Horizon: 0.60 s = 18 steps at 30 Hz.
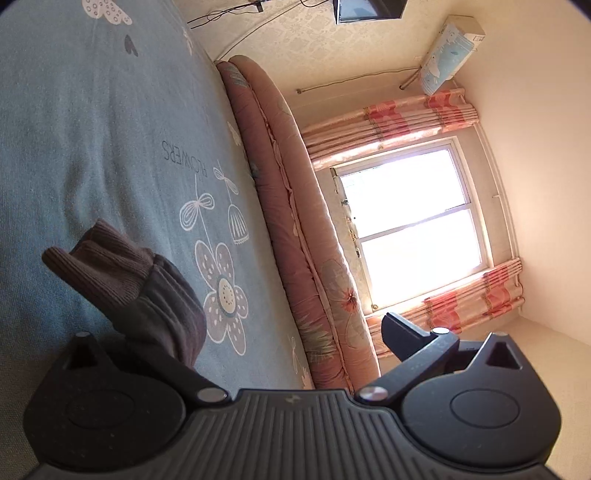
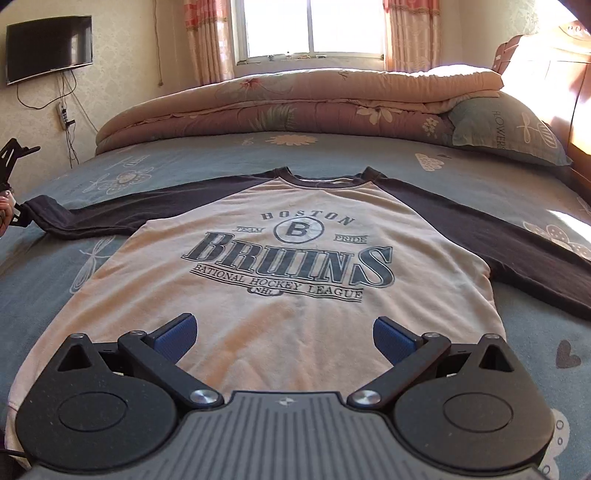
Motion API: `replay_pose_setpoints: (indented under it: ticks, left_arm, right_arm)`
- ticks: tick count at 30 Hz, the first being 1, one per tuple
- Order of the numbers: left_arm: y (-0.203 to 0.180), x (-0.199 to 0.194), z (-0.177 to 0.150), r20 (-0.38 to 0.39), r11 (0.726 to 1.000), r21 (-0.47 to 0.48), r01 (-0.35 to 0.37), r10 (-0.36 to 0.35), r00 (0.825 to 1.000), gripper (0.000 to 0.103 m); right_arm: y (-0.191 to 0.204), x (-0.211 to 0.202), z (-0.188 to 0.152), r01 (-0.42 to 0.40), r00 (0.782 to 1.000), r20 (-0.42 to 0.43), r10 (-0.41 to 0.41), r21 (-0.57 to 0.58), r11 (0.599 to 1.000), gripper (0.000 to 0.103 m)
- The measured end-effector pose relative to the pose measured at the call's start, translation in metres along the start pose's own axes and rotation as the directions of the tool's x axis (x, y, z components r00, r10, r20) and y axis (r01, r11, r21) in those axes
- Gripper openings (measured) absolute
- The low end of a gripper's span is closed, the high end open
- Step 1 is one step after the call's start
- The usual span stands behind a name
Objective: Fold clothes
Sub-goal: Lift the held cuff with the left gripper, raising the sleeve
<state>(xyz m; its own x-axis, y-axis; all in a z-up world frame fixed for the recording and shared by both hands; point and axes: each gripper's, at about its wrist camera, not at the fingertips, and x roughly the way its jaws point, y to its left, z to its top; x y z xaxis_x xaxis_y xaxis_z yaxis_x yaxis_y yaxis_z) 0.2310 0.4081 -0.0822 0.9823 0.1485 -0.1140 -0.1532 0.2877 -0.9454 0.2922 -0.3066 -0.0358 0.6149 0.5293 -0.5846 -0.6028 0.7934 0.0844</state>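
Sweatshirt (image 2: 291,280): cream body, dark raglan sleeves, "Boston Bruins" print; lies flat, face up, centre of the right wrist view, on the blue flowered bedsheet (image 2: 369,162).
Right gripper (image 2: 284,336): lower centre of frame, above the shirt's hem area; blue pads (image 2: 177,338) spread wide, nothing between them.
Left gripper (image 1: 258,347): fingers far apart in the left wrist view; the left finger is hidden by the dark sleeve cuff (image 1: 110,266), lower left. Cannot tell whether the cuff is gripped.
Hand (image 2: 4,214): far left edge, at the sleeve's end.
Background: folded pink quilt (image 2: 295,99), pillow (image 2: 506,129) upper right, window (image 2: 310,26) top centre, TV (image 2: 48,48) upper left.
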Motion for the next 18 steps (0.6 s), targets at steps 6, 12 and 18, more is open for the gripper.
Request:
replay_pose_setpoints:
  ticks: [6, 12, 18]
  left_arm:
    - [-0.035, 0.004, -0.019, -0.074, 0.997, 0.072, 0.008, -0.003, 0.997, 0.102]
    - [-0.070, 0.010, -0.040, -0.132, 0.992, 0.125, 0.032, -0.015, 0.991, 0.102]
    - [-0.109, 0.022, -0.061, -0.172, 0.987, 0.149, 0.067, -0.041, 0.984, 0.102]
  right_arm:
    - [0.013, 0.043, 0.037, -0.109, 0.988, -0.122, 0.098, -0.080, 0.991, 0.103]
    - [0.004, 0.056, 0.030, -0.162, 0.981, -0.120, 0.153, -0.063, 0.985, 0.103]
    - [-0.008, 0.059, 0.016, -0.184, 0.970, -0.163, 0.178, -0.021, 0.983, 0.103]
